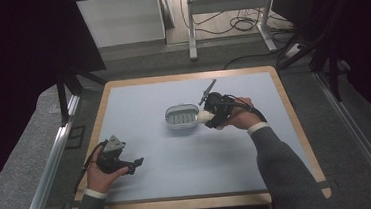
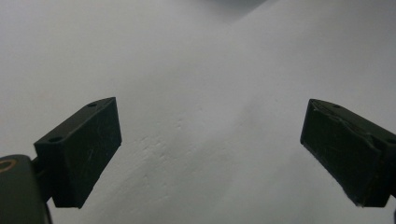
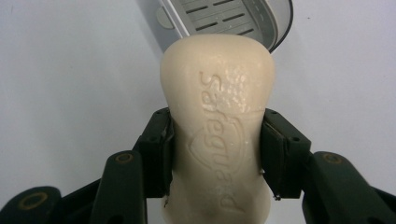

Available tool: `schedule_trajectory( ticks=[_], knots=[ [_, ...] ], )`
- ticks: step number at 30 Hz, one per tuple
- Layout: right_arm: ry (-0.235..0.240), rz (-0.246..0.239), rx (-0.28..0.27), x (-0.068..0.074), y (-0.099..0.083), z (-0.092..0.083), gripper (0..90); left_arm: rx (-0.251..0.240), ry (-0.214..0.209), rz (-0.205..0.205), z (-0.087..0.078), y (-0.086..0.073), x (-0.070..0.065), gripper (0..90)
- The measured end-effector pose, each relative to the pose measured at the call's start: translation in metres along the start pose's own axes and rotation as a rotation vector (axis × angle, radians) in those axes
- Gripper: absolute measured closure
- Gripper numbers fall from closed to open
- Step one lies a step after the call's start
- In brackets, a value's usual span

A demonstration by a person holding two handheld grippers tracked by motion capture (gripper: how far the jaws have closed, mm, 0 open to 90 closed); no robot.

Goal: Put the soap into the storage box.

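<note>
The right gripper clamps the soap bar beside the soap dish at frame centre (left gripper gapes empty); next, lowering it in squarely.

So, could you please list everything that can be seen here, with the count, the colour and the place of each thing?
soap bar: one, cream, clamped between the jaws of the right gripper, just beside the soap dish.
soap dish: one, grey with a slotted insert, near the middle of the table.
table: one, pale blue top with a wooden edge, in front of the person.
desk frame: one, white, on the floor beyond the table.
cables: several, black, on the floor under that frame.
left gripper: one, black, jaws wide apart with nothing between them, at the near left of the table.
right gripper: one, black, shut on the soap bar.
</note>
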State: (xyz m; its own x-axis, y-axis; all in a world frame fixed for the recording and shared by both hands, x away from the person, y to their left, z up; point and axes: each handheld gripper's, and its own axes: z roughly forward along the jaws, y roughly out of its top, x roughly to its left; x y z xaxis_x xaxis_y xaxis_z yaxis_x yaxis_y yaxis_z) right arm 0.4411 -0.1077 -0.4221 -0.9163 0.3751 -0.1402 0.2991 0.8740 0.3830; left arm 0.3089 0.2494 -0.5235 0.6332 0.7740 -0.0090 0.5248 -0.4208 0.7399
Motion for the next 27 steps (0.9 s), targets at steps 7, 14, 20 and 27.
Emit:
schedule_trajectory(
  ticks=[7,14,20,27],
  knots=[
    [0.002,0.004,-0.009,-0.004,0.006,0.002,49.8,0.003,-0.001,0.003,0.0,0.0,0.0,5.7],
    [0.004,-0.005,-0.008,-0.006,0.01,0.006,49.8,0.008,-0.002,0.007,0.001,0.0,0.0,5.7],
    [-0.004,-0.011,-0.013,-0.008,0.016,0.005,49.8,0.011,-0.003,0.007,0.001,0.0,0.0,5.7],
    [-0.006,-0.02,-0.015,-0.009,0.023,0.005,49.7,0.009,-0.003,0.009,0.001,0.0,0.0,5.7]
  ],
)
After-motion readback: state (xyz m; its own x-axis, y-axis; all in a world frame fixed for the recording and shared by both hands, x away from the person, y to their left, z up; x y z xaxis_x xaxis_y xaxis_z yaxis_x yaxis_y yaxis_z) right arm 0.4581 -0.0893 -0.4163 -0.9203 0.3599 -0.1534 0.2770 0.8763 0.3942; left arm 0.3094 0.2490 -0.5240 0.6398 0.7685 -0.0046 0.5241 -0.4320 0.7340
